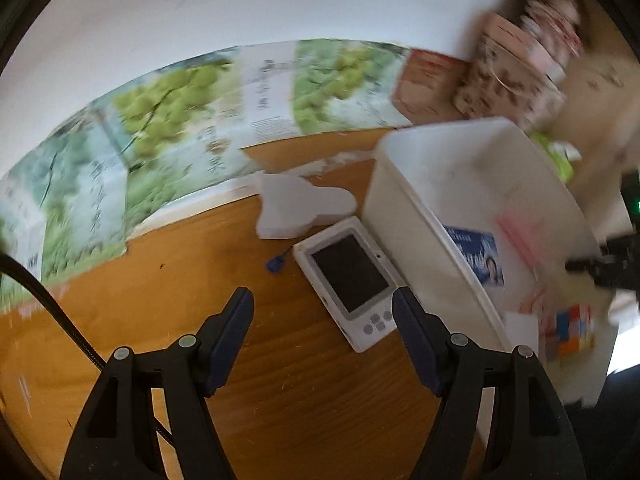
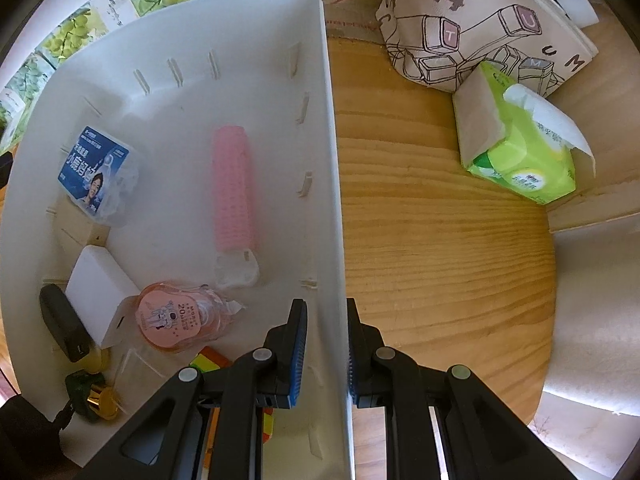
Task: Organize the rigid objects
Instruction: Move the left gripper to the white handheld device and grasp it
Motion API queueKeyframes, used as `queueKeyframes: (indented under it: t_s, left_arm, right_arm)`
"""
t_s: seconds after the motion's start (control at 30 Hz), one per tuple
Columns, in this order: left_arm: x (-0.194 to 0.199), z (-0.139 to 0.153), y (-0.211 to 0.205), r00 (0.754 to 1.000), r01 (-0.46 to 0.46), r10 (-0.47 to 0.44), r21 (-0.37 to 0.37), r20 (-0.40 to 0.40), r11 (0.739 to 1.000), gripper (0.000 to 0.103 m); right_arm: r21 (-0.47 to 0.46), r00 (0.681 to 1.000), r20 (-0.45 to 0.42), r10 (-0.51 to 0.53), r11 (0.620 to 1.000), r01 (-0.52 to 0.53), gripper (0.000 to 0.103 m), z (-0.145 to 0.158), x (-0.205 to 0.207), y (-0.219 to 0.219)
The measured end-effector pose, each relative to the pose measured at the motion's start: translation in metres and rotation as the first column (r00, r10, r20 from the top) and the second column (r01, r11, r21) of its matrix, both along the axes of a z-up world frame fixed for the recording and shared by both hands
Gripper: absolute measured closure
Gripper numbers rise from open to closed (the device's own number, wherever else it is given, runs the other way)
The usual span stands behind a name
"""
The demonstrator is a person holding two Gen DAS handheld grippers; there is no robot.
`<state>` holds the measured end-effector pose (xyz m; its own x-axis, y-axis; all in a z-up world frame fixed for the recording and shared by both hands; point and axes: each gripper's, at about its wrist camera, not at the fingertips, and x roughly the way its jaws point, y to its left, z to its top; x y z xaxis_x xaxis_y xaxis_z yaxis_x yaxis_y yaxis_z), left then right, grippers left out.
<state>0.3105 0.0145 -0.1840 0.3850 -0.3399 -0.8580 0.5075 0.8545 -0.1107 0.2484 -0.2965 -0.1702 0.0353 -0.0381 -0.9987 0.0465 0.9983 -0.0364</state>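
A white handheld device with a dark screen [image 1: 348, 280] lies flat on the wooden table, just left of the white bin [image 1: 420, 208]. My left gripper [image 1: 322, 308] hangs open above the device's near end, with one finger on each side and nothing gripped. My right gripper [image 2: 326, 320] is shut on the right wall of the white bin [image 2: 332, 160], one pad inside and one outside. In the bin lie a pink roller [image 2: 234, 188], a blue packet [image 2: 94, 172], a white box [image 2: 96, 296], a black power bank [image 2: 64, 328], a pink tape dispenser [image 2: 172, 316] and a colour cube [image 2: 208, 360].
A white foam piece [image 1: 300, 208] and a small blue tag [image 1: 276, 264] lie beyond the device. Grape-printed boxes [image 1: 160, 120] line the back. Right of the bin are a green tissue pack [image 2: 520, 148], a printed canvas bag [image 2: 480, 20] and the table's edge [image 2: 554, 280].
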Motion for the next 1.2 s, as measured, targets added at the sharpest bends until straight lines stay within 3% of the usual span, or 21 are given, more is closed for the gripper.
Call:
queueKeyframes:
  t_s: [0.2,0.37,0.67,0.97,1.2]
  left_arm:
    - [0.0,0.0,0.002,0.995,0.096,-0.097,0.024,0.009,0.995,0.028]
    - [-0.001,0.003,-0.001,0.975,0.216,-0.22,0.089,0.031,0.972,0.025]
    - [0.009,-0.012,-0.012,0.878,0.478,-0.473,0.108,-0.067,0.872,0.005]
    - [0.015,-0.031,-0.04,0.782,0.62,-0.621,0.175,-0.056,0.765,0.003]
    - [0.014,-0.039,-0.056,0.721,0.689,-0.69,0.173,-0.064,0.703,0.003]
  right_arm:
    - [-0.012,0.999,-0.008,-0.033,0.999,0.033,0.085,-0.001,0.0,0.001]
    - [-0.009,0.997,-0.007,-0.081,0.997,0.081,0.086,-0.001,-0.001,-0.005]
    - [-0.04,0.976,0.045,-0.214,0.976,0.216,0.083,0.002,-0.011,-0.01]
    - [-0.087,0.963,0.087,-0.254,0.961,0.261,0.079,0.003,-0.014,-0.007]
    - [-0.092,0.955,0.099,-0.281,0.953,0.29,0.078,0.005,-0.016,-0.005]
